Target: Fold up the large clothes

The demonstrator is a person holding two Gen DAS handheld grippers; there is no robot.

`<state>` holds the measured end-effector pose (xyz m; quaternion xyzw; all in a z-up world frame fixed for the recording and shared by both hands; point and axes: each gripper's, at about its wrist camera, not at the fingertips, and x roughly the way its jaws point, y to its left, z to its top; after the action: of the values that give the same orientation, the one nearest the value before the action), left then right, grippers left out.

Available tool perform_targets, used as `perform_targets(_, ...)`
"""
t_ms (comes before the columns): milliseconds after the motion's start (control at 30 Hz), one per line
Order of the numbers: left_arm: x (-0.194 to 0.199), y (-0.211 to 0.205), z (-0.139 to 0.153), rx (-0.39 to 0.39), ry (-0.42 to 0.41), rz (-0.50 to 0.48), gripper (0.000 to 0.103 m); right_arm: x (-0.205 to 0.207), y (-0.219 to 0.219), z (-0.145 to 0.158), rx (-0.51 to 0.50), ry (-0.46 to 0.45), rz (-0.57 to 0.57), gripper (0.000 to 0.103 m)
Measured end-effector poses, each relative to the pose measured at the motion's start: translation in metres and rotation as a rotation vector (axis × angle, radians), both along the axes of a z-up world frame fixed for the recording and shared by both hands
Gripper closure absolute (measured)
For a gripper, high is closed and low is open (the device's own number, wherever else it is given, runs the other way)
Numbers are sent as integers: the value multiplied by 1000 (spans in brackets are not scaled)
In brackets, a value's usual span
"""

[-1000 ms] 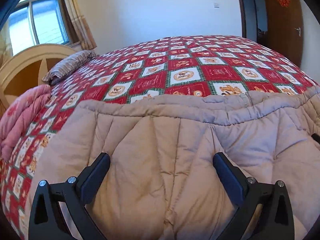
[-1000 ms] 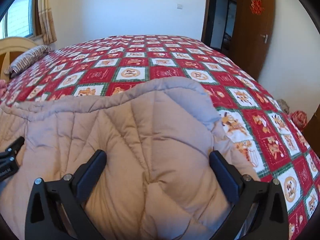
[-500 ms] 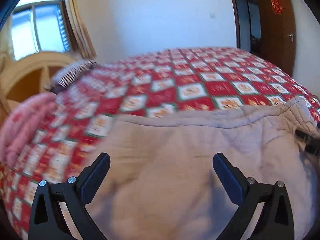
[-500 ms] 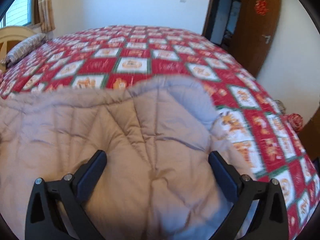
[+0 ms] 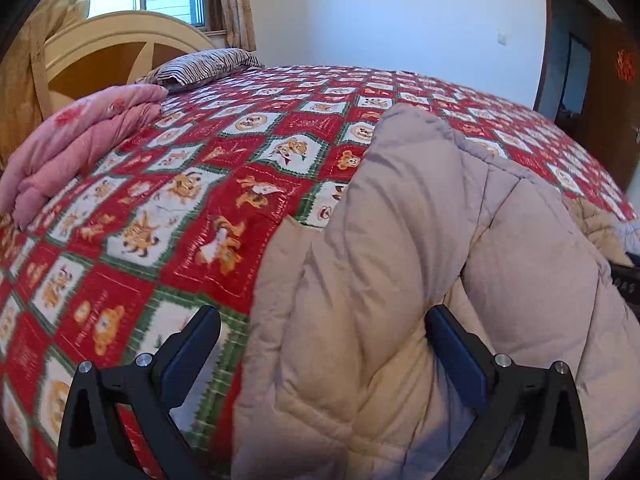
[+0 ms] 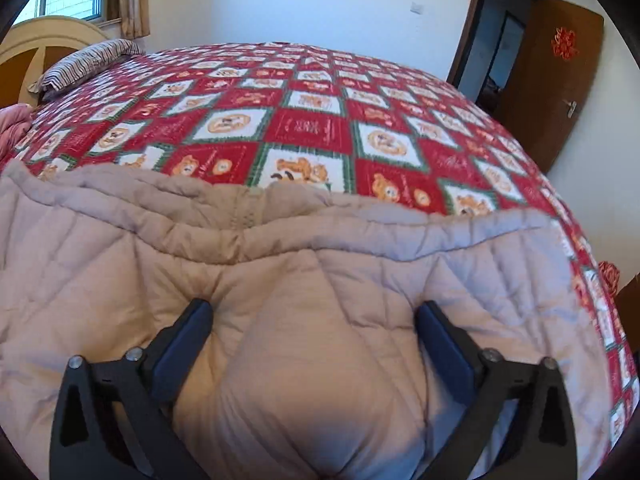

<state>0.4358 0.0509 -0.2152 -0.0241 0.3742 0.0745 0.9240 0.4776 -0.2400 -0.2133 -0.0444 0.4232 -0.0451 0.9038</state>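
While the beige quilted garment point(image 5: 400, 280) lies on the bedspread point(image 5: 180, 200), left claw point(image 5: 320, 344) gapes; right claw point(image 6: 314, 332) gapes.

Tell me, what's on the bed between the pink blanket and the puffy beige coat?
Nothing, just bare red patterned bedspread between the pink blanket and the beige coat, seen in the left wrist view.

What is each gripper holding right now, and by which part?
Nothing is clamped. The left gripper and the right gripper both stand wide open over the beige quilted coat; its padding bulges between the fingers.
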Motion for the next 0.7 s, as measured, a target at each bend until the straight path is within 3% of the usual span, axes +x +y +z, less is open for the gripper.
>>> perform_targets(133,8,-3,-2,-9,31,-7,1,6,4,-7,-26,35,14,0)
perform_targets(233,-2,4,2,-68,93,-22,1,3,5,-4,-29,58,25,0)
perform_targets(400,-56,20,1,-107,60,15,1,-59,1,23,-8,60,70,0)
perform_targets(500,-68,28,-13,-212,66,44,1,-91,1,17,-33,49,81,0)
perform_targets(600,-69,22,-14,-231,48,48,1,-104,6,-5,-67,-23,77,0)
perform_targets(700,-69,20,-15,-259,47,42,1,-98,8,-7,-73,-24,67,0)
